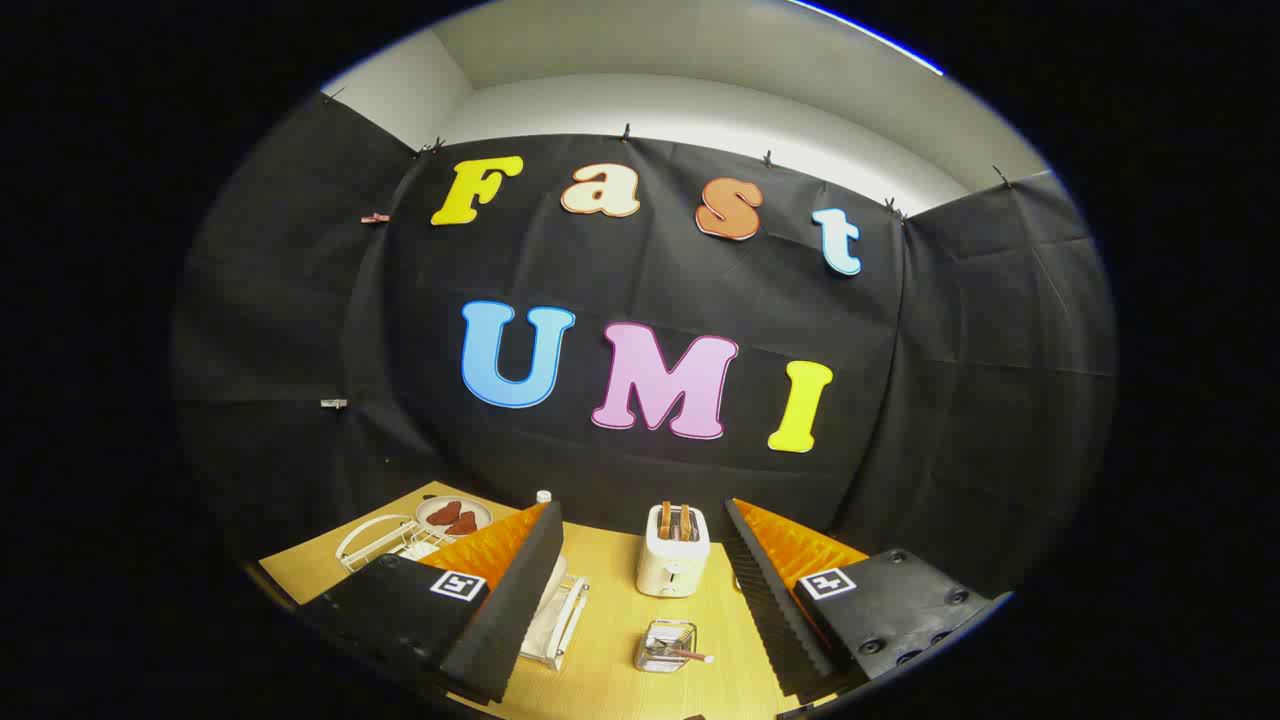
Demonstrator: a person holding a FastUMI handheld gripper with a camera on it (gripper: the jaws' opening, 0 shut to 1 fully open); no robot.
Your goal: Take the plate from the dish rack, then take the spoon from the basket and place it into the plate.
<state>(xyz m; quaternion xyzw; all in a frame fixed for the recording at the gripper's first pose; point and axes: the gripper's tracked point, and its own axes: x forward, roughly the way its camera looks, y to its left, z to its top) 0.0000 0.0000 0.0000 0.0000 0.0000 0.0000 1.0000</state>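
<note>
My gripper (pixel 640 512) is open and holds nothing, raised above a wooden table (pixel 610 570). Between the fingers and below them stands a small wire basket (pixel 666 645) with a spoon (pixel 688 655) lying in it, its handle poking out to the right. A white dish rack (pixel 560 612) stands left of the basket, mostly hidden behind my left finger (pixel 510 600). A pale upright shape in it may be the plate; I cannot tell. My right finger (pixel 770 590) is to the right of the basket.
A white toaster (pixel 672 552) with two slices in its slots stands beyond the basket. Far left, a round plate with reddish-brown pieces (pixel 453 516) lies beside a white wire rack (pixel 378 542). A small white cap (pixel 543 496) peeks over the left fingertip.
</note>
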